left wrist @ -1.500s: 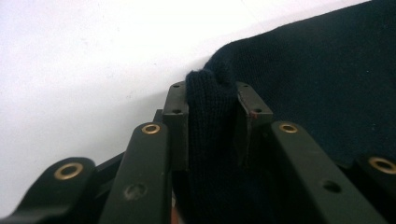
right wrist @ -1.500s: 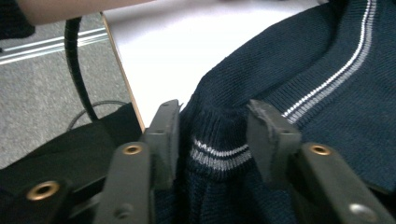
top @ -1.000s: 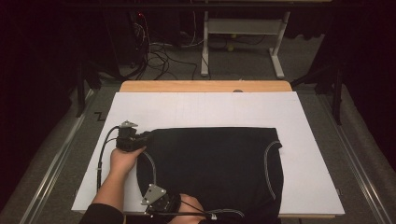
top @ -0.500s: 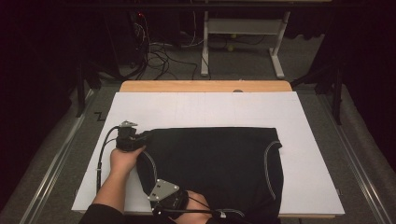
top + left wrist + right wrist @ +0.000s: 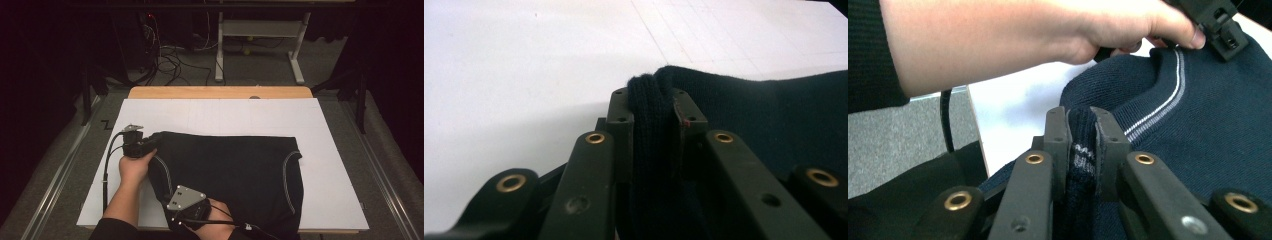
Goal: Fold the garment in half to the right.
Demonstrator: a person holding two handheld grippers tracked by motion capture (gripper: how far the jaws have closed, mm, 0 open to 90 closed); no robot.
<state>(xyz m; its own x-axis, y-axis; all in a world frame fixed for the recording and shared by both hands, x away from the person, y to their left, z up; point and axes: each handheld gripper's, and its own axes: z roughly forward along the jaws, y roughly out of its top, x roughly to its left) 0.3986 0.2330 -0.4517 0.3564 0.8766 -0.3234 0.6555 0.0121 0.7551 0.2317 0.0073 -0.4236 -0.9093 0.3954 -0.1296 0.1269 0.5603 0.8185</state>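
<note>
Jaws of the left gripper pinch a fold of the dark knit garment's far-left corner; the right gripper clamps its near-left edge. Garment lies spread across the white table.

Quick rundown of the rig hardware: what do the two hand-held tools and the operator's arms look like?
Both tools are black, with brass-ringed rivets along the linkage arms and flat rectangular pads. The right tool carries a grey three-cornered plate on top; the left tool has a smaller grey plate. A black cable loops from the left one. Dark sleeves, bare forearms.
</note>
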